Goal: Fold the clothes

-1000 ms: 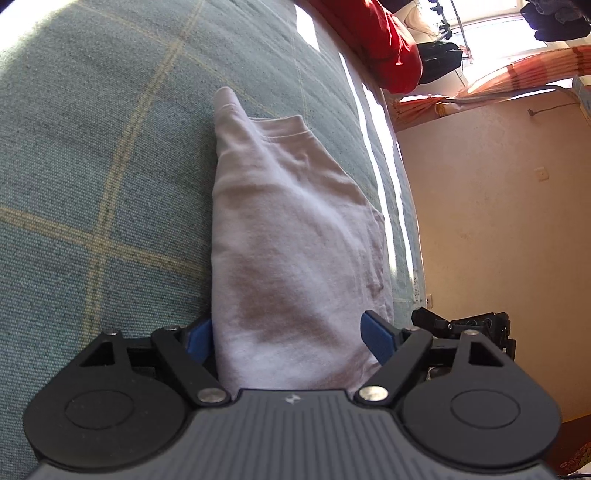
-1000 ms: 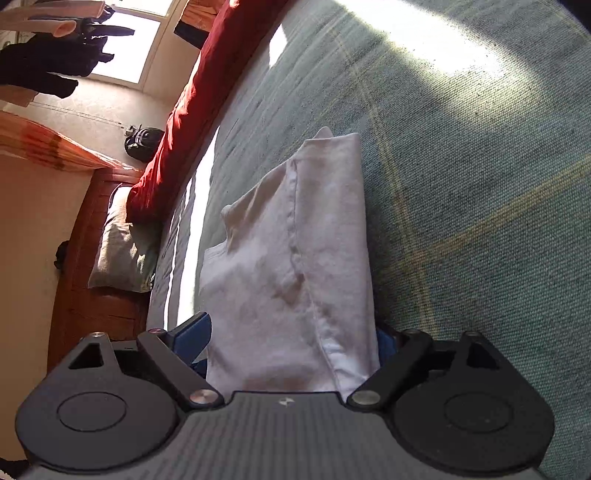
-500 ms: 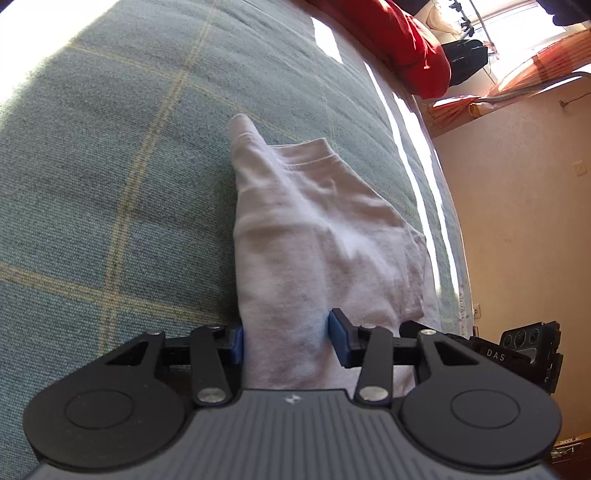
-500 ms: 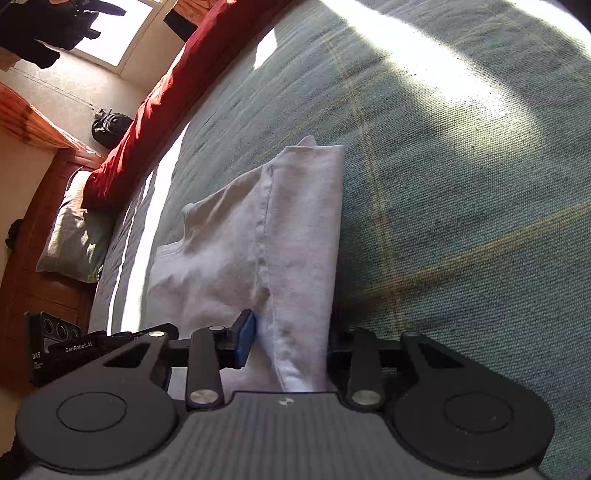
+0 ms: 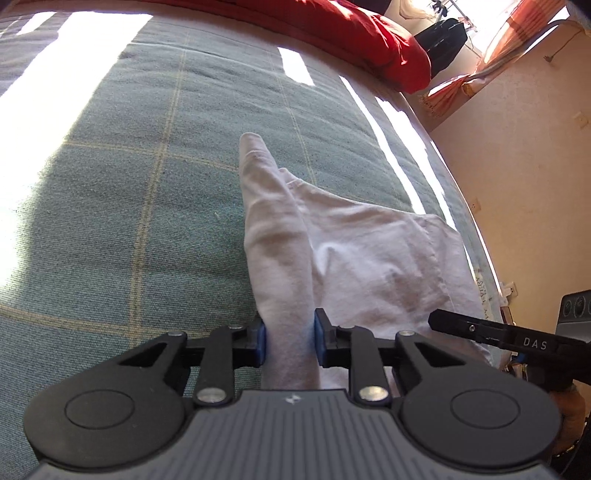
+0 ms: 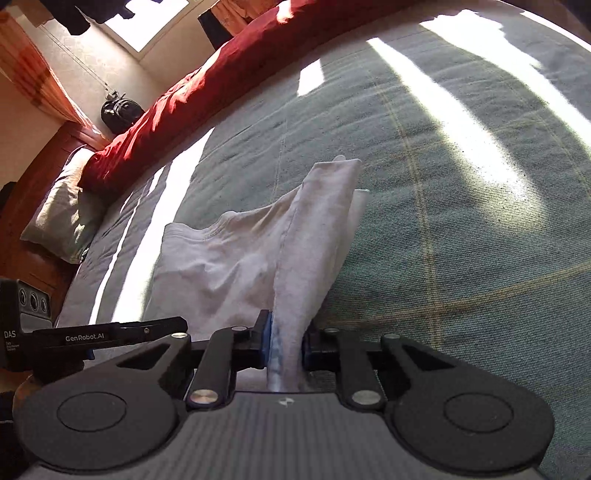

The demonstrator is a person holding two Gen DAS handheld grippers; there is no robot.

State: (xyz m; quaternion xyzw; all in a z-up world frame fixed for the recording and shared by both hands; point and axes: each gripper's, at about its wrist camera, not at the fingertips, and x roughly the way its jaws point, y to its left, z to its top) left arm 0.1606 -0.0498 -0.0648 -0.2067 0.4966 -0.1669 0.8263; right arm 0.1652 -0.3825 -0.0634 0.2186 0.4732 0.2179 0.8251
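left gripper (image 5: 289, 341): jaws clenched on a raised fold of the white garment (image 5: 369, 258). right gripper (image 6: 287, 341): jaws clenched on another fold of the same garment. beyond both, the garment lies on the green checked bedcover (image 6: 461, 221). farther off, a red duvet (image 5: 351, 29) and a pillow (image 6: 62, 218).

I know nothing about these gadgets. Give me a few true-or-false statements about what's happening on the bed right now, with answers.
1. Both grippers clamp the same white garment. True: the left gripper and the right gripper each pinch a fold of it.
2. The bedcover is plain red. False: it is green with thin yellow lines.
3. A red duvet lies along the far side. True.
4. The garment hangs wholly in the air. False: most of it rests on the bedcover.
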